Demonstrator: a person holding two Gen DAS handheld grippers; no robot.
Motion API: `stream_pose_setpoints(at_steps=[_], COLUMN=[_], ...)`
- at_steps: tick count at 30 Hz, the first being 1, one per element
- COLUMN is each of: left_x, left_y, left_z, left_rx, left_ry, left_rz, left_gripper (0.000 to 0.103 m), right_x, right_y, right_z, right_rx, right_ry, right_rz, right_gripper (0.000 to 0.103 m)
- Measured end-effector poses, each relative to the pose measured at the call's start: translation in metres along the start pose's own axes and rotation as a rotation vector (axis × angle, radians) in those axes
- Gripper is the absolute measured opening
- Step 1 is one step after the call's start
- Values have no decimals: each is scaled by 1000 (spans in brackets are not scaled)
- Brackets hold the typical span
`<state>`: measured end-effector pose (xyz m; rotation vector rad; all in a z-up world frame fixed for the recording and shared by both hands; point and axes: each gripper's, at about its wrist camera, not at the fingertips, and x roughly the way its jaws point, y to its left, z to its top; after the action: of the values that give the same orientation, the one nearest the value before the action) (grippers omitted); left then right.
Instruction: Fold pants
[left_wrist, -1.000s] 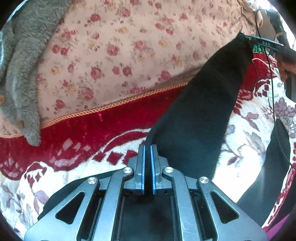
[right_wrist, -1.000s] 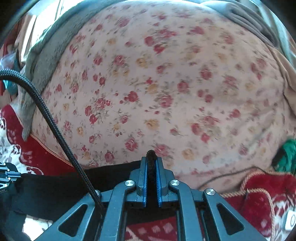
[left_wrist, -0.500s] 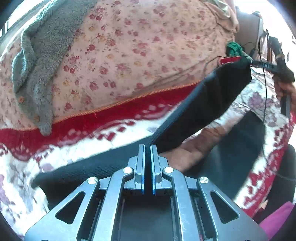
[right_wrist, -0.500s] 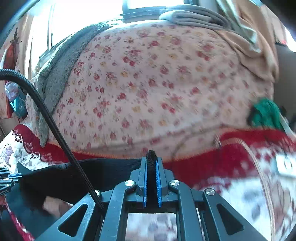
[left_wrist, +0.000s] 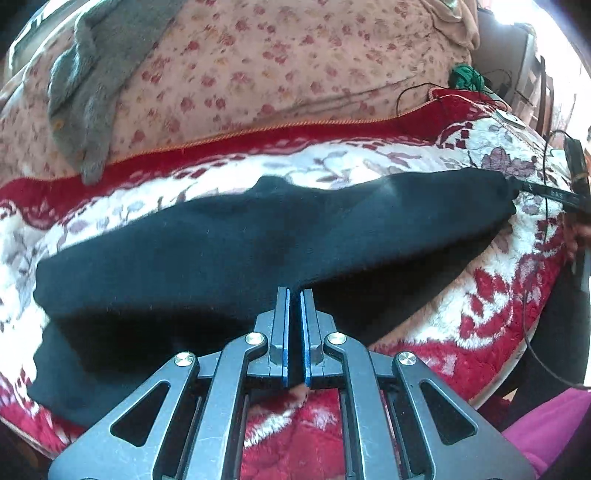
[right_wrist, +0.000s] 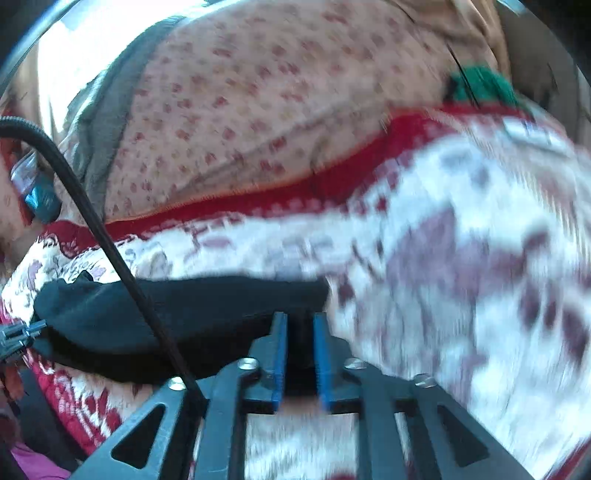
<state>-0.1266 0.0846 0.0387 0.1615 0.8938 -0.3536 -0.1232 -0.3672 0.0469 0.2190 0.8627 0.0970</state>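
Black pants (left_wrist: 258, 240) lie across a red and white floral blanket (left_wrist: 480, 317), the upper layer folded over a lower one. My left gripper (left_wrist: 293, 295) is shut on the near edge of the pants. At the cloth's far right end the right gripper (left_wrist: 535, 190) shows, with a hand (left_wrist: 576, 236) behind it. In the right wrist view my right gripper (right_wrist: 299, 321) has its jaws opening, the blue pads apart, with dark cloth of the pants (right_wrist: 184, 306) between them, loose. The left gripper (right_wrist: 18, 334) shows at the left edge there.
A pink flowered quilt (left_wrist: 277, 55) rises behind the blanket, with a grey fleece garment (left_wrist: 88, 85) draped over it. A green knitted piece (left_wrist: 465, 74) and thin cables (left_wrist: 413, 92) lie at the back right. Magenta cloth (left_wrist: 546, 424) sits at the lower right.
Both grippers have come down and towards me, laying the raised black pant layer flat over the rest. The right gripper's jaws, shut on the cloth before, now stand apart.
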Motion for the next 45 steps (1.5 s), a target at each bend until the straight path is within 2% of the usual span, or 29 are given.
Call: stream_pose_setpoints(at_steps=[1,2,6,8,11,14,17,18,19,20,21,23,25,27,31,33,38,40,41,42,43,45], left_x=[-1,-1,0,-1,-8,-21,-28,-29,-30,-30,-31,-33,-34,-32,-21,-15,-6,2,5,10,13,17], left_y=[-1,-3,-7,-4,5,19,34,38,44,51,60,73,84,91,96,99,109,110,111,111,111,109], left_z=[-3,-6,-11,-11,-10,-12,-13,-14,-17,-19,-22,-26,-27,-28,-33,-34,-29,-24,-22,-19,-15,-11], left_rx=[0,2,17,2,-58,-121,-165,-185,-221,-266,-334,-419,-492,-537,-622,-664,-780,-805,-807,-807,-807,-804], left_ry=[1,1,3,-2,-8,-23,-8,-3,-2,-1,-6,-22,-48,-56,-38,-39,-116,-116,-112,-107,-100,-99], left_rz=[2,5,8,8,-6,-37,-21,-18,-17,-21,-42,-69,-76,-88,-163,-187,-173,-164,-165,-167,-165,-161], left_gripper=[4,4,4,4,4,4,6,10,13,19,23,25,26,32,34,43,43,43,43,43,43,43], right_x=[-2,-5,-12,-13,-2,-1,5,8,11,13,14,13,12,10,3,2,11,11,11,11,11,12], right_y=[-9,-18,-45,-46,-45,-39,-31,-29,-28,-25,-24,-20,-17,-14,-10,-10,-12,-13,-15,-17,-19,-23], right_z=[-4,-7,-15,-16,-22,-22,-20,-22,-23,-23,-24,-24,-21,-18,-10,-6,-6,-9,-10,-12,-14,-18], right_rx=[65,133,366,418,498,498,495,502,507,504,499,494,488,468,452,449,456,467,475,487,500,530], right_ry=[17,22,57,52,121,117,106,105,106,107,100,74,62,58,28,16,37,51,50,52,58,74], right_rz=[11,35,149,200,261,257,278,290,292,286,275,274,288,281,297,304,313,317,323,327,325,321], right_gripper=[48,49,50,50,50,50,49,46,32,26,25,16,16,14,13,13,13,17,28,34,45,46])
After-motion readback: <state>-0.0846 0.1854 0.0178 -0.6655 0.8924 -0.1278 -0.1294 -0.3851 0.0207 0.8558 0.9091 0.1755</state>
